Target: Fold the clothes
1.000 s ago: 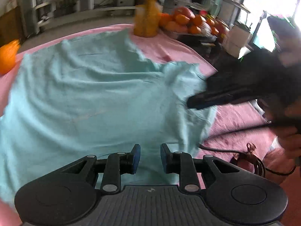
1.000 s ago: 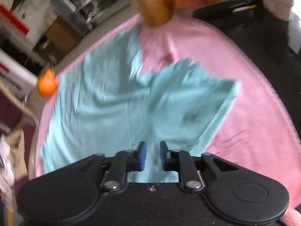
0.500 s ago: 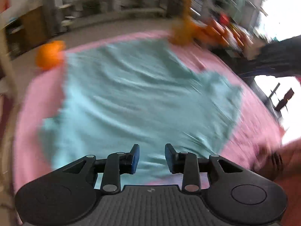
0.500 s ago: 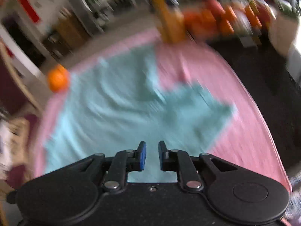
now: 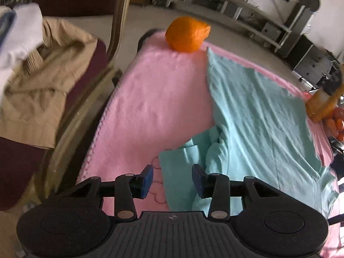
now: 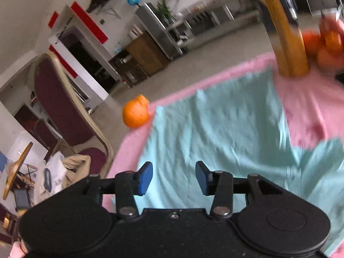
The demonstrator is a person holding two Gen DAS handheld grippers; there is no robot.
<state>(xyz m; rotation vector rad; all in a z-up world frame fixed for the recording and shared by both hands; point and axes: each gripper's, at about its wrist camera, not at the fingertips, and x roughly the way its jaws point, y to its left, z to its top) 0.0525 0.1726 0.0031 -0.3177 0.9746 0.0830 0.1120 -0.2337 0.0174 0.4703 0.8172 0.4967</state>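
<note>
A light teal shirt (image 5: 258,116) lies spread on a pink blanket (image 5: 154,107) that covers the table. Its left sleeve (image 5: 182,157) is bunched up just beyond my left gripper (image 5: 173,180). That gripper's jaws are opening, hovering above the sleeve's edge with nothing pinched between the blue pads. In the right wrist view the same teal shirt (image 6: 215,142) fills the middle. My right gripper (image 6: 174,178) hangs above its left part, jaws opening, pads clear of the cloth.
An orange ball-like object (image 5: 187,34) sits at the blanket's far corner, also visible as an orange ball (image 6: 135,113). A maroon chair (image 5: 64,111) with beige and white clothes (image 5: 32,90) stands to the left. An orange bottle (image 6: 283,32) and fruit (image 6: 326,45) stand at the far right.
Both grippers have opened wider. The left one swung left toward the blanket's left edge and the bunched sleeve. The right one rose and turned left, now showing the chair.
</note>
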